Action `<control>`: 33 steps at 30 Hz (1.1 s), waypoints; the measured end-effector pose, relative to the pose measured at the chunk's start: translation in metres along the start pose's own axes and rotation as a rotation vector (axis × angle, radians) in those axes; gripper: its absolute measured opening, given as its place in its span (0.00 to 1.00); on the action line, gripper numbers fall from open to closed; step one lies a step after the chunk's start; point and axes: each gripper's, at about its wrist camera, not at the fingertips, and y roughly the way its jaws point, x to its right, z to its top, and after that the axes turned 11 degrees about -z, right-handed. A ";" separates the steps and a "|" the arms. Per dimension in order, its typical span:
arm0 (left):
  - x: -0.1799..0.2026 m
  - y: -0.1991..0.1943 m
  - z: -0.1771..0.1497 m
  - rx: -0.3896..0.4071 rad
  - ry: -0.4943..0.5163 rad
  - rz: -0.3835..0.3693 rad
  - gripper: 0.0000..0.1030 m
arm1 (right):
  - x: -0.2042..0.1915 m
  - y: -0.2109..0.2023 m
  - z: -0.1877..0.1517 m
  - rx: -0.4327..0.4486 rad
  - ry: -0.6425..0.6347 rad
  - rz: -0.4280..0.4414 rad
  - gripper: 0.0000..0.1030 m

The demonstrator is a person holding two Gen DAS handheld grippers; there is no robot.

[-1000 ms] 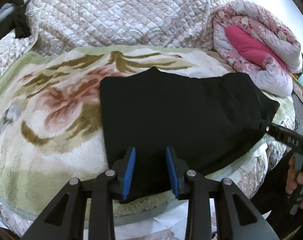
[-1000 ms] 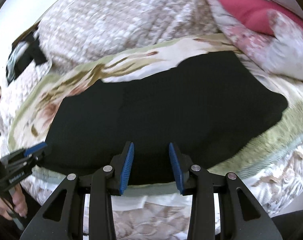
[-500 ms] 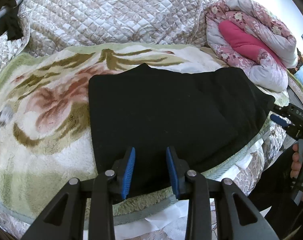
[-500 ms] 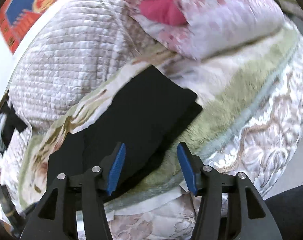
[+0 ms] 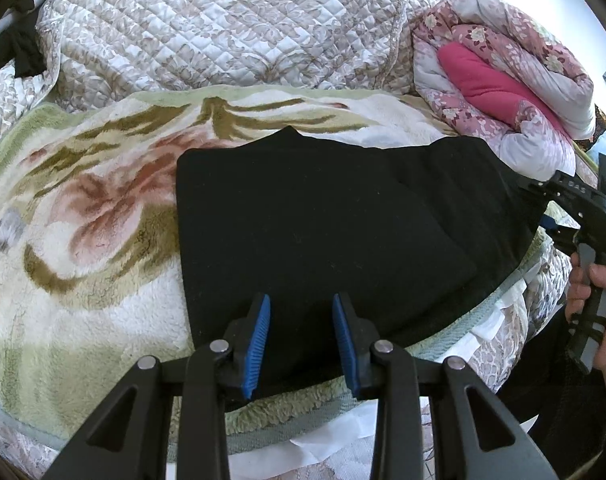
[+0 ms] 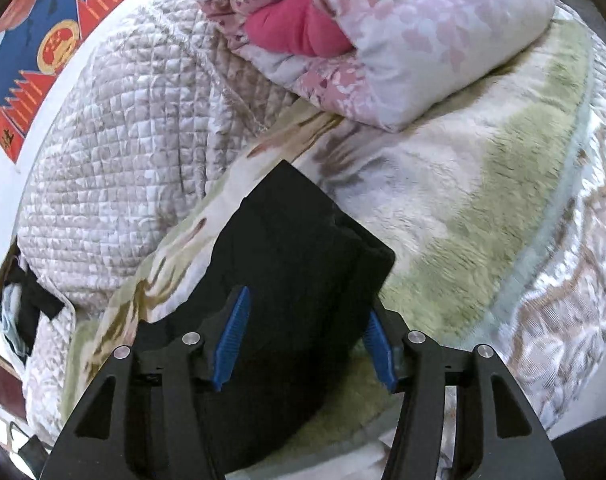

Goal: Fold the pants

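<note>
Left wrist view: the pants lie flat on the floral blanket that covers the bed, already folded into a broad dark rectangle with a second layer showing as a step toward the right end. We hold the left tool over the near edge, pads apart with nothing between them; we judge it is poised there to pin or pick up that edge for the next fold. The right tool shows at the far right end of the pants, at or just beside the cloth; contact cannot be told from here. A rolled pink quilt sits close behind that end, and a quilted cover rises along the back.

Right wrist view: the right tool straddles the right end of the pants, pads wide apart on either side of the cloth corner, not clamped. We judge this placement prepares a grip on the end so it can be carried over toward the left. The quilt lies near, beyond the corner, and could crowd a lift. The blanket is plush, so the lower pad may snag in the pile. A red and blue poster hangs on the wall.
</note>
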 end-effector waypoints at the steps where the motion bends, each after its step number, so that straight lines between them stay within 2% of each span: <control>1: 0.000 0.000 0.000 0.000 -0.001 -0.001 0.34 | -0.001 0.004 0.002 -0.008 -0.008 -0.012 0.35; 2: -0.001 0.000 0.000 0.001 -0.005 -0.003 0.34 | -0.001 0.005 0.005 -0.017 -0.009 -0.010 0.24; 5: -0.003 -0.004 0.003 0.013 -0.023 -0.003 0.34 | -0.013 -0.007 0.009 0.006 -0.055 0.035 0.22; 8: -0.009 -0.010 0.008 0.043 -0.051 0.014 0.34 | -0.040 -0.025 0.012 0.026 -0.131 0.115 0.21; 12: -0.024 -0.019 0.016 0.082 -0.102 0.056 0.34 | -0.096 -0.043 0.007 0.034 -0.265 0.226 0.21; 18: -0.069 -0.044 0.023 0.163 -0.237 0.139 0.34 | -0.174 -0.053 -0.039 -0.018 -0.472 0.370 0.21; 21: -0.089 -0.058 0.023 0.203 -0.297 0.157 0.34 | -0.209 -0.044 -0.082 -0.104 -0.586 0.434 0.21; 24: -0.101 -0.067 0.021 0.229 -0.340 0.169 0.34 | -0.230 -0.024 -0.132 -0.197 -0.715 0.444 0.21; 27: -0.104 -0.069 0.020 0.233 -0.349 0.166 0.34 | -0.233 0.000 -0.167 -0.273 -0.794 0.409 0.22; 33: -0.103 -0.070 0.020 0.231 -0.339 0.155 0.34 | -0.233 -0.011 -0.165 -0.222 -0.819 0.408 0.22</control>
